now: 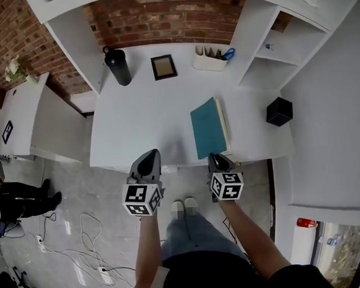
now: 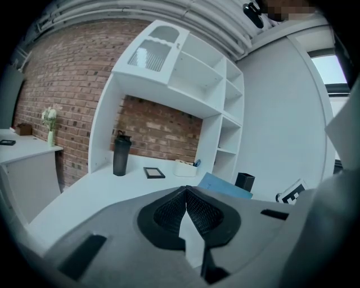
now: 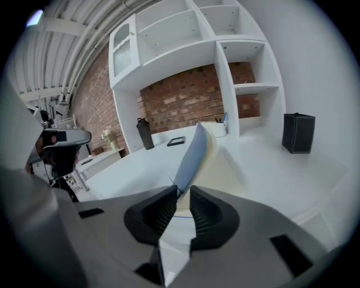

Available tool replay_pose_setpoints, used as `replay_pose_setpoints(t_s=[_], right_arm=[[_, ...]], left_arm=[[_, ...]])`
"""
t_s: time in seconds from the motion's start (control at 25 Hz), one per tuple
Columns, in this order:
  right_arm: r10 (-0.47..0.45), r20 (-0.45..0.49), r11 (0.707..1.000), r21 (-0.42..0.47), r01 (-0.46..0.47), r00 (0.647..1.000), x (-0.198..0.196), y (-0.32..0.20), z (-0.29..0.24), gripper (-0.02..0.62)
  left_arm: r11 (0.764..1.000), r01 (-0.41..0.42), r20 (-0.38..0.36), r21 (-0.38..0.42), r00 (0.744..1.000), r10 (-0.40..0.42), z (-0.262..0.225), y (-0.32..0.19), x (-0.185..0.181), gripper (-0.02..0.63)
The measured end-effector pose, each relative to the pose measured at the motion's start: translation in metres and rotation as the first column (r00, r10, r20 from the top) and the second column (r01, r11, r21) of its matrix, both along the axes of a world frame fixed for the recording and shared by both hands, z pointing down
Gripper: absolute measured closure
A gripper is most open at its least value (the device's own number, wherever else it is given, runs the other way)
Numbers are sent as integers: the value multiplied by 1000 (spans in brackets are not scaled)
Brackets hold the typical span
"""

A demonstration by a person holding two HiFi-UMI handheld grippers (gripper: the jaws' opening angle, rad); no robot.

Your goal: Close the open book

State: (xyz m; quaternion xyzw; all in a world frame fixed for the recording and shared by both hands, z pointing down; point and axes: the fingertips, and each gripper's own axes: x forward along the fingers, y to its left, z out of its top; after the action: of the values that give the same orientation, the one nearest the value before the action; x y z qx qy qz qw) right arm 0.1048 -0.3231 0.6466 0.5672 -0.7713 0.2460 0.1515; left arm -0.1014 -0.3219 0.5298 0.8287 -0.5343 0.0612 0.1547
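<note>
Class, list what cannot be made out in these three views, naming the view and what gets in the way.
1. Print on the book: too small in the head view, blurred in the right gripper view.
2. Picture in the frame: too small in every view.
3. White holder contents: too small in the head view.
4. Right gripper: its jaws are hidden under its body in the head view.
</note>
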Motion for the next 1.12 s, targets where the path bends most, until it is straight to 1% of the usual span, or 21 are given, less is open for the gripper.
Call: replay_pose_setpoints(t_s=[0.12,0.2,0.32,0.4,0.56,0.72,0.84,0.92,1.04,1.12], right_arm=[[121,-51,992,-22,-123,991,34,-4,5,496],[158,-96,986,-45,-163,983,50,-5,13,477],[146,-162,983,-90,-162,976,57,-6,26,466],[138,-179,978,-131,-163,974,57,-4,35,459],[122,-168,973,-176,-151,978,57,-5,40,449],[123,-132,972,-184,-146,984,60,-2,34,425],[166,-93,971,-160,-180,982,65,2,20,422],[206,-75,969,-121,-214,976,72,3,5,422],[231,-75,972,-18,-233,970,78,-3,-28,422],[218,-78,975,67,-213,973,78,-11,-55,423]], left_arm=[[1000,-14,-3,-6,1000,14,2,-2,7,598],[1000,-21,-2,-10,1000,21,4,-3,11,598],[999,-29,2,-15,1000,29,6,-4,14,598],[999,-32,6,-17,999,32,7,-4,14,598],[999,-32,10,-18,999,32,8,-6,13,598],[999,-35,13,-10,999,35,5,-10,12,598],[999,-39,12,10,999,39,-2,-17,13,598],[999,-43,12,27,999,43,-9,-22,15,598],[997,-48,11,57,999,47,-23,-30,17,598],[996,-51,13,80,999,50,-34,-35,19,598]])
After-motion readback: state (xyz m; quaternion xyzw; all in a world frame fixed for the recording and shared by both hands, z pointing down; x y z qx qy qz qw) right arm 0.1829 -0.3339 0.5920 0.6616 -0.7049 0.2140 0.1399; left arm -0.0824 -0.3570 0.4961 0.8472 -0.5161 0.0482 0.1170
